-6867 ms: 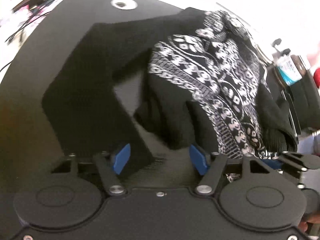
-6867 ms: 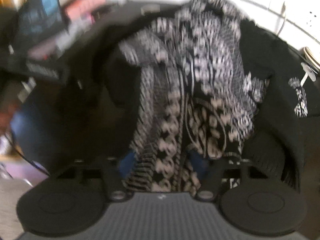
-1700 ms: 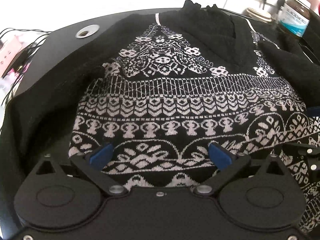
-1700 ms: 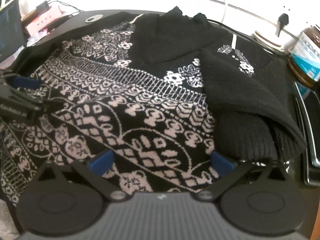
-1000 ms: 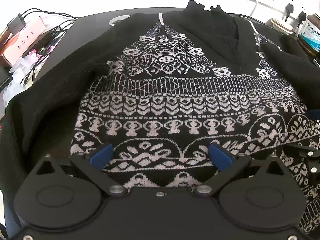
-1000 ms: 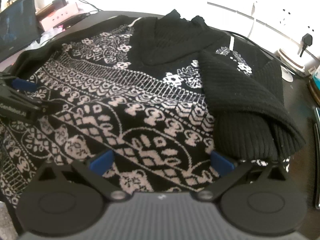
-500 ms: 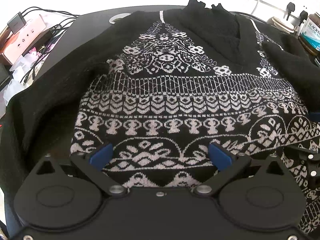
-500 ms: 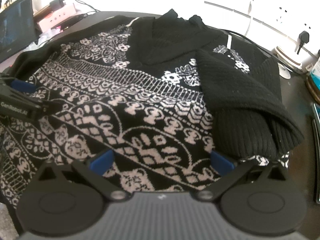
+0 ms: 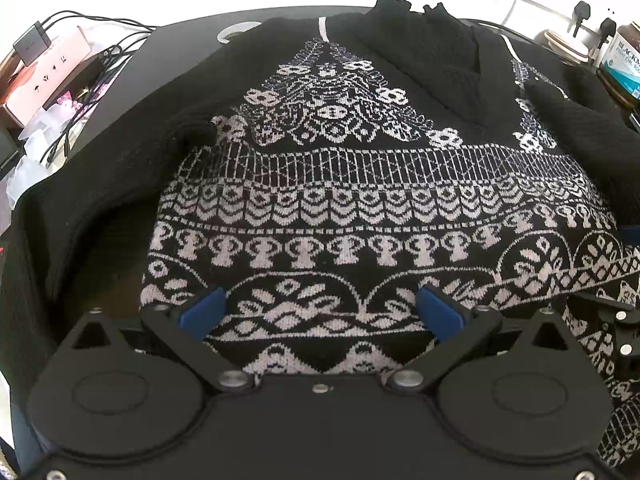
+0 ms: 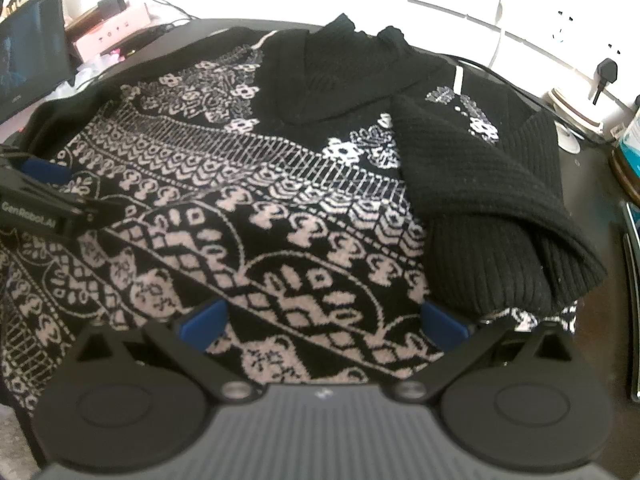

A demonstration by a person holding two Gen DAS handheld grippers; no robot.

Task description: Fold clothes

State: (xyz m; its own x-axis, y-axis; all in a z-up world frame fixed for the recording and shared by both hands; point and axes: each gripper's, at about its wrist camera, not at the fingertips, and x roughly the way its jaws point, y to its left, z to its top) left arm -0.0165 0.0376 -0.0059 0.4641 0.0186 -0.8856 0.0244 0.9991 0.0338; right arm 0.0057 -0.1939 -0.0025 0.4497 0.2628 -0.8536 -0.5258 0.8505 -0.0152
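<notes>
A black knit sweater (image 9: 360, 208) with white patterned bands lies spread front-up on a dark table, collar at the far side. Its right sleeve (image 10: 492, 216) is folded across the chest; its left sleeve (image 9: 80, 200) trails off toward the near left. My left gripper (image 9: 320, 312) hovers open over the patterned hem, blue pads wide apart, nothing between them. My right gripper (image 10: 322, 322) is likewise open above the lower right of the sweater (image 10: 248, 216), beside the folded sleeve's cuff. The left gripper's side (image 10: 36, 200) shows at the left edge of the right wrist view.
A brown supplement jar (image 9: 622, 64) stands at the far right beside wall plugs. A pink box (image 9: 44, 80) with cables sits off the table's left edge, and a dark screen (image 10: 28, 60) further left. The table's grommet hole (image 9: 236, 32) lies beyond the left shoulder.
Earlier the sweater was bunched and being moved; it now lies flat. Over the last second both grippers stay open and nearly still, with only a slight camera shift.
</notes>
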